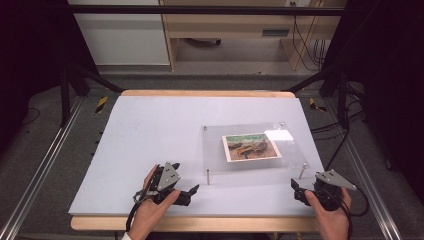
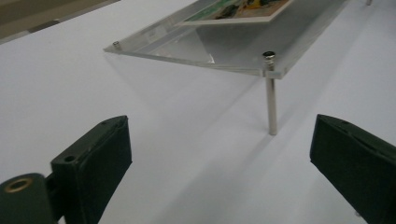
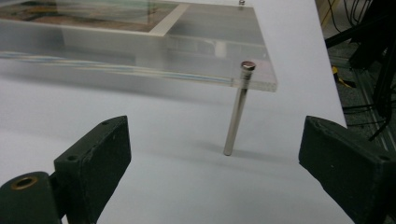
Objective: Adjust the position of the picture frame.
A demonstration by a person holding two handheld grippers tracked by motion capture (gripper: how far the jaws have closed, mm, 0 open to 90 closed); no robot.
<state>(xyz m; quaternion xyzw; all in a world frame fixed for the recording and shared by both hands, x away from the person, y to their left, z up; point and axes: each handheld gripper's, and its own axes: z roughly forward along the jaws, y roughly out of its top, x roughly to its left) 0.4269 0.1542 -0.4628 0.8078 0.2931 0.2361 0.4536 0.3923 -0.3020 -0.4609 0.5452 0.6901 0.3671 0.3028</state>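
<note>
A clear acrylic plate [image 1: 290, 150] stands raised on thin metal legs at the table's right middle, with a picture card [image 1: 251, 147] lying on it. My left gripper [image 1: 186, 195] rests near the front edge, left of the plate's front-left leg [image 1: 208, 177], open and empty. In the left gripper view that leg [image 2: 271, 100] stands just ahead between the wide-apart jaws, under the plate [image 2: 233, 51]. My right gripper [image 1: 299, 192] is open and empty by the front-right leg [image 1: 301, 171]. In the right gripper view that leg [image 3: 237, 109] props the plate's corner [image 3: 210, 46].
The white table top [image 1: 150, 145] spreads wide to the left and back. Its wooden front edge [image 1: 200, 223] runs under my hands. Metal rails [image 1: 35, 175] flank the table, and cables [image 1: 345, 130] hang off the right side.
</note>
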